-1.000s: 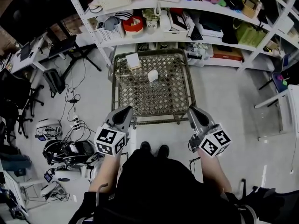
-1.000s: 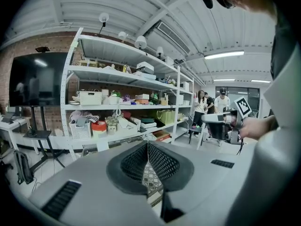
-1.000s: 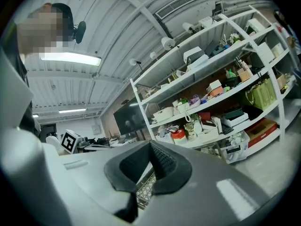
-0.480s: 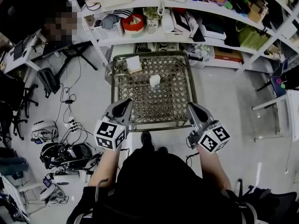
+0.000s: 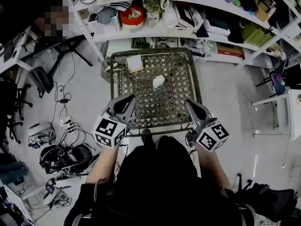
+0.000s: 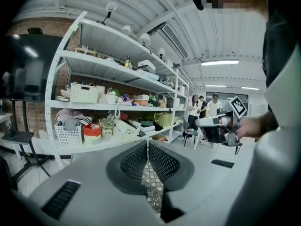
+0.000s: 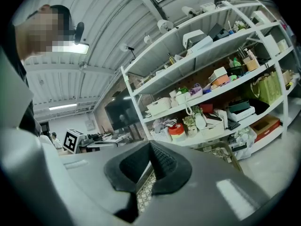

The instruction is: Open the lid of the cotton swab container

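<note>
Ahead, cotton swab container (image 5: 158,81), well beyond left tongs (image 5: 131,98) and right tongs (image 5: 187,102), both closed.

White container (image 5: 158,81); lattice-patterned table (image 5: 141,102)

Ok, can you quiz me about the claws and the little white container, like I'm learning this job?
1. True or false: the left claw and the right claw are both shut, with nothing held between them.
2. Where is the cotton swab container? A: standing on the lattice table. B: in the right claw. C: in the left claw.
3. Short answer: which claw touches the container?
Key: 1 true. 2 A. 3 neither; both are apart from it, near the table's front edge.
</note>
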Demonstrator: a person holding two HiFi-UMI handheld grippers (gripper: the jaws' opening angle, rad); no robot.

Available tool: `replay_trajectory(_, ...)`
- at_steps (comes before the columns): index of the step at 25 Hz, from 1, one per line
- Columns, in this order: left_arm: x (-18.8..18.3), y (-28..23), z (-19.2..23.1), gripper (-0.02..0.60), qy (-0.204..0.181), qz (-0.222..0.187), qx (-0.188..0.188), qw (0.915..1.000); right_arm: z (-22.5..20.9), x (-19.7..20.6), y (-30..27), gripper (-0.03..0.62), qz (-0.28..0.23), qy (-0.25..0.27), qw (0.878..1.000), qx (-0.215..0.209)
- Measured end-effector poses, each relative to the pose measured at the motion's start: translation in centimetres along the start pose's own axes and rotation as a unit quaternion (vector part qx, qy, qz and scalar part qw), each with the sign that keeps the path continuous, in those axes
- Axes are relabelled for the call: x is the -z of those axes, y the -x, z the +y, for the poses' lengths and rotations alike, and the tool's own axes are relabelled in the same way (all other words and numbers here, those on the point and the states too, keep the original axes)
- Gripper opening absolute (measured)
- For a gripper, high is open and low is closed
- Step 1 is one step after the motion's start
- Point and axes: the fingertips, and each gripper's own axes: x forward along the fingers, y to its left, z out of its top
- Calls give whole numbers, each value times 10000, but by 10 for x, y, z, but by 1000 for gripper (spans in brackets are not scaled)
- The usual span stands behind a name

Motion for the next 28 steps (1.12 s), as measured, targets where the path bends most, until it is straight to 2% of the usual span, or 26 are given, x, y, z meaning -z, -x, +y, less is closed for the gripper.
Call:
replay_trajectory(6, 13, -33, 3, 11, 72, 196, 137, 9997, -29, 5, -12, 11, 152, -148, 9997, 143)
replay_trajectory(11, 24, -59, 11, 15, 121, 287, 93, 9995, -47, 15, -30, 11, 360, -272, 9989, 98)
replay_trajectory(16, 45, -83, 21, 70, 131, 477, 102, 9987, -60, 26, -48, 11, 538, -381, 9978, 46)
replay_trajectory(21, 76, -112, 26, 102, -168, 635, 118, 9978, -73, 48, -60, 11, 809, -435, 9958, 12)
replay_trajectory(28, 119, -149, 42, 177, -53, 558, 297, 9980, -85, 93, -77, 11, 1213, -589, 9909, -8)
